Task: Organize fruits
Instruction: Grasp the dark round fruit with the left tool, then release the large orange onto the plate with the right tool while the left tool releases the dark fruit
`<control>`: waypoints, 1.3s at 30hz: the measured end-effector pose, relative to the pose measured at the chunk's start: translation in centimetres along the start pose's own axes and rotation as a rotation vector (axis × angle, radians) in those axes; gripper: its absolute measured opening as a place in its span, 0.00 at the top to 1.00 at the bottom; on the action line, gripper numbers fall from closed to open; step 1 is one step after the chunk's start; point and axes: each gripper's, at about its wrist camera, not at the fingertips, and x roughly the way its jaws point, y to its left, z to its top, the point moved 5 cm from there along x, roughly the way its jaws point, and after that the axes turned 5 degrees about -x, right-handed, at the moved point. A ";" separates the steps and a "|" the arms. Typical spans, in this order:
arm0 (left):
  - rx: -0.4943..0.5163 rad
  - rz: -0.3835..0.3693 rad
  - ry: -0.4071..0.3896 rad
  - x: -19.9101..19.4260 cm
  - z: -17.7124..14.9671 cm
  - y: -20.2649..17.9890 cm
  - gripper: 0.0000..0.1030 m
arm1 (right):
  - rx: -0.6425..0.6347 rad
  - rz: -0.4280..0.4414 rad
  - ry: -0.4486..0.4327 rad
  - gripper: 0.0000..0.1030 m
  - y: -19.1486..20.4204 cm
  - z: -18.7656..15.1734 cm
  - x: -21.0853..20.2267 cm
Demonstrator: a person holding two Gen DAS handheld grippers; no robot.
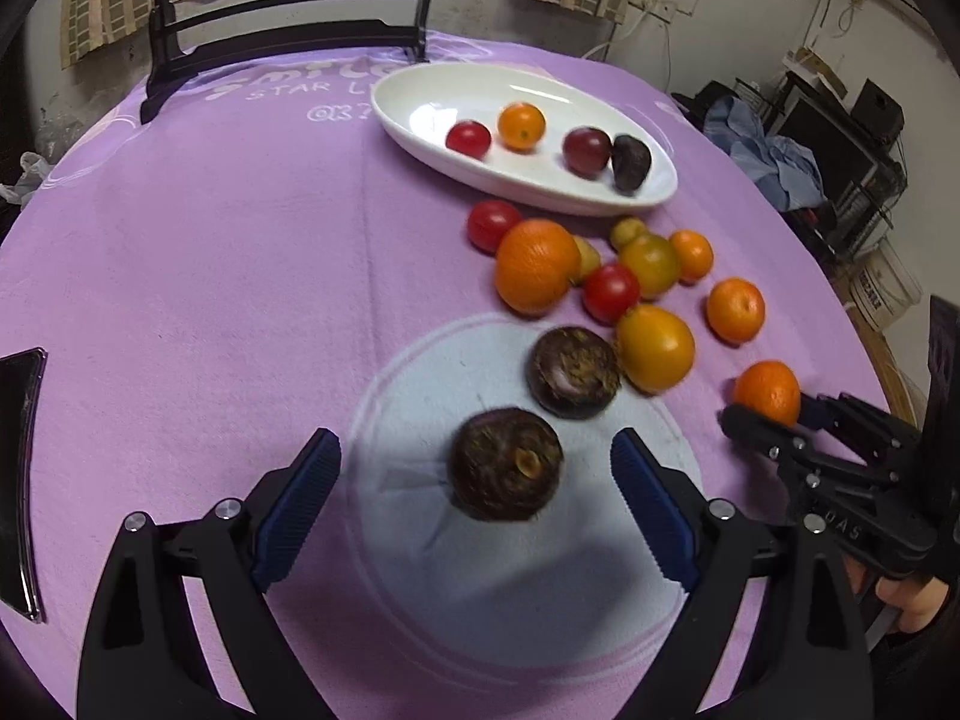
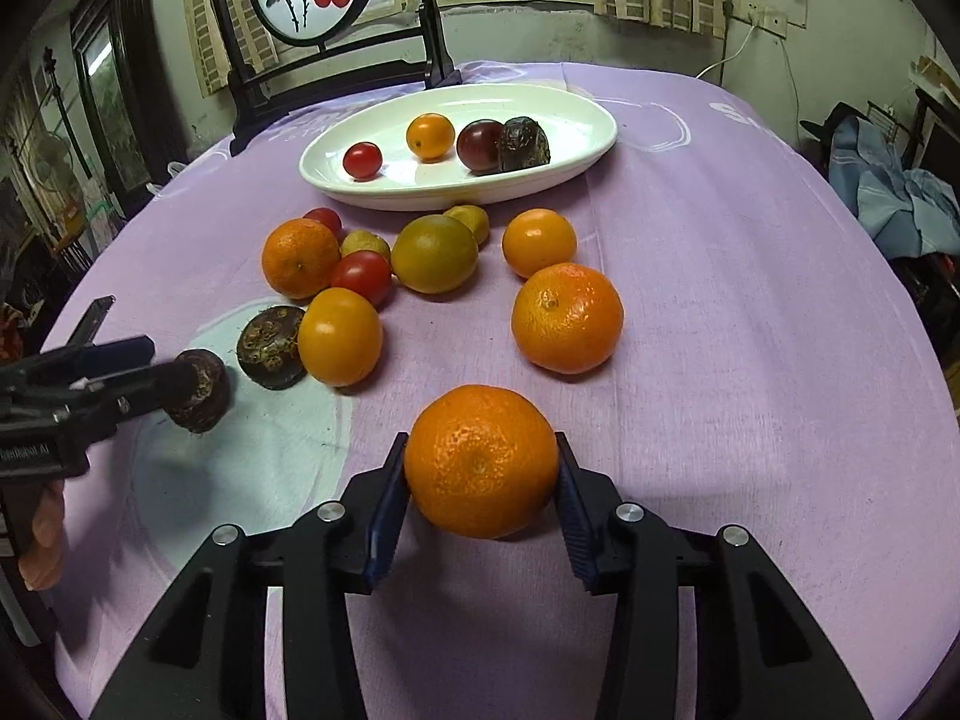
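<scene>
A mandarin [image 2: 480,461] rests on the purple cloth with my right gripper [image 2: 480,444] shut on it, both blue pads against its sides. In the left wrist view that gripper [image 1: 771,409] and its mandarin [image 1: 768,391] sit at the right. My left gripper [image 1: 475,438] stands open around a dark brown round fruit [image 1: 506,465], with gaps on both sides. A second dark fruit [image 1: 573,372] lies just beyond. The white oval dish [image 1: 432,96] at the back holds a cherry tomato [image 1: 468,138], a small orange [image 1: 521,126] and two dark fruits.
Between dish and grippers lies a loose cluster of several oranges, tomatoes and small yellow-green fruits [image 2: 433,253]. A black framed stand [image 2: 336,69] rises at the table's far edge. A dark flat object [image 1: 21,480] lies at the left. A hand [image 2: 42,546] holds the left gripper.
</scene>
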 end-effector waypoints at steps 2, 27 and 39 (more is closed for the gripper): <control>0.008 0.029 0.014 0.5 -0.5 -0.1 0.13 | 0.002 0.006 -0.001 0.55 0.0 0.0 -0.1; 0.138 0.006 -0.044 -2.6 1.7 -3.6 0.59 | -0.018 0.103 -0.097 0.56 1.1 0.9 -4.0; 0.106 0.060 -0.176 -2.4 12.6 -4.6 0.59 | -0.160 0.060 -0.196 0.56 2.4 10.3 -4.8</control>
